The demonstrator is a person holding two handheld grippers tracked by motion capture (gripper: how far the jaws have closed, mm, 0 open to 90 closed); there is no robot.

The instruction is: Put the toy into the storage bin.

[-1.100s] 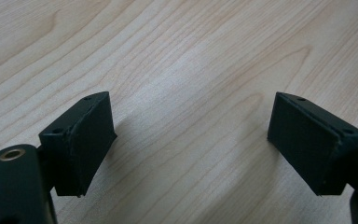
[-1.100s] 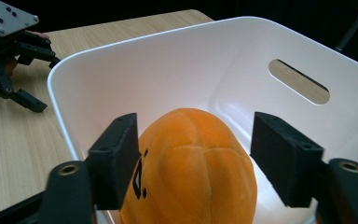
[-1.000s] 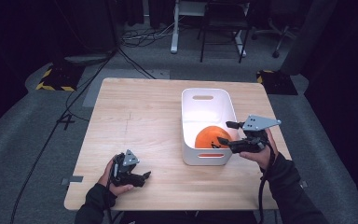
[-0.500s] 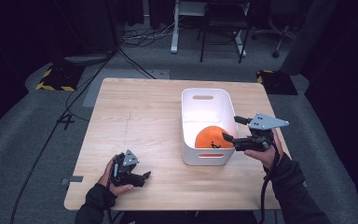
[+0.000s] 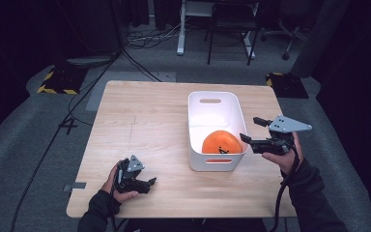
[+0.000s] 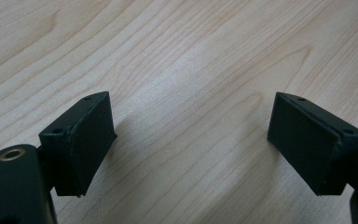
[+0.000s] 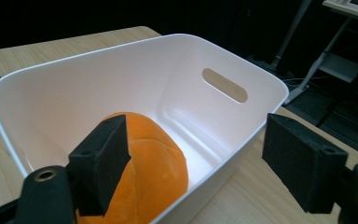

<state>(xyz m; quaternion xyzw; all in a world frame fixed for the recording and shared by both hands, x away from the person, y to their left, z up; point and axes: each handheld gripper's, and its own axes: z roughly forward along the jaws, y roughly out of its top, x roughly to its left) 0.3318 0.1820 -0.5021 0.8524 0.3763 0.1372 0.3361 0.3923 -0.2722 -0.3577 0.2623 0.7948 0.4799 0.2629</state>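
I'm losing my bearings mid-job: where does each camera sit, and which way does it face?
High view: above the near edge, facing forward and down on the table; both forearms, left tongs, right tongs.
Left gripper view: on the left tongs, facing bare wood.
Right gripper view: on the right tongs, facing the white bin.
Shared: bin, orange plush.

A light wooden table (image 5: 140, 125) with visible grain stands on grey carpet (image 5: 24, 145). Black cables (image 5: 63, 125) run across the floor left of the table toward the back. Two yellow-and-black striped plates (image 5: 55, 82) lie on the carpet, one beyond each far corner. Behind, in shadow, stand a white desk frame (image 5: 181, 29), a dark chair (image 5: 229, 26) and an office chair base (image 5: 285, 41).
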